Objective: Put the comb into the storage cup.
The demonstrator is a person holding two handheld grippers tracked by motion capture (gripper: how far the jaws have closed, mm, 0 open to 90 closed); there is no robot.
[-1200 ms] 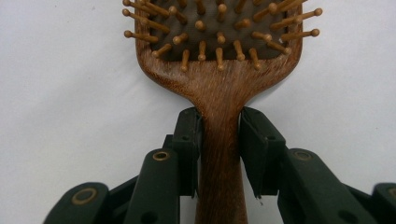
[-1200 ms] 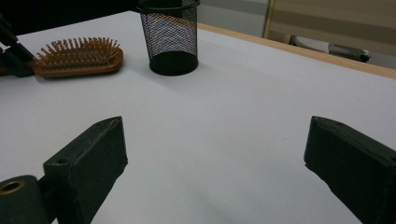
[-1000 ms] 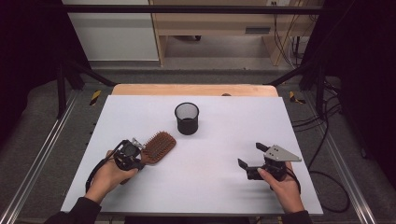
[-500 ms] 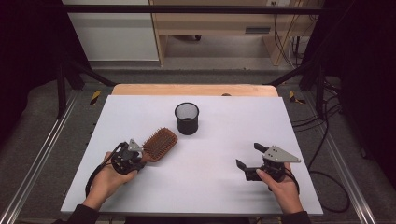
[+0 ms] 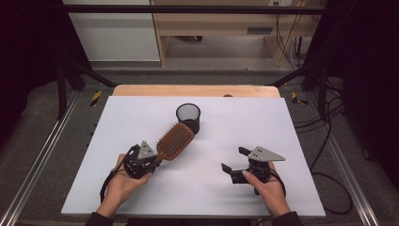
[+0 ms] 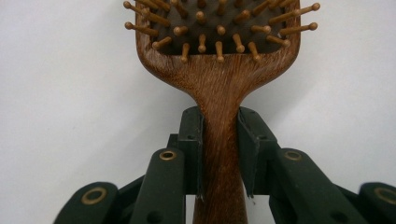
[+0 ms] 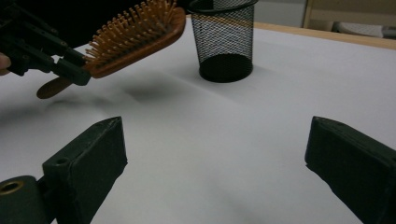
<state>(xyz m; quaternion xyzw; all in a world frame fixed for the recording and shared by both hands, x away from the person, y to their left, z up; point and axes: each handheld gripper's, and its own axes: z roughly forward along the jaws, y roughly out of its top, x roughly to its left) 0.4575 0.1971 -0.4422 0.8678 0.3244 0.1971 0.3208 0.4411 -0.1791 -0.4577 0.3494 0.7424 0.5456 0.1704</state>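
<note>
A wooden paddle hairbrush [image 5: 175, 140] with wooden bristles hangs a little above the white table, its head close to a black mesh cup [image 5: 188, 115]. My left gripper [image 5: 157, 157] is shut on the brush's handle. In the left gripper view the two pads [image 6: 191, 140] press the handle [image 6: 219, 154] from both sides, just below the head. My right gripper [image 5: 234, 159] stands open over the table at the right, with nothing between its jaws. The right gripper view has the brush [image 7: 140, 32] tilted, bristles up, beside the cup [image 7: 226, 42], which stands upright.
The white table top [image 5: 282, 141] has a wooden strip [image 5: 197, 90] along its far edge. Metal rails [image 5: 42, 155] run beside the table on the left and right. Cables [image 5: 324, 141] lie on the floor at the right.
My left gripper has carried the brush to the right, toward the mesh cup, with the head a little higher. My right gripper has shifted left, still open.
</note>
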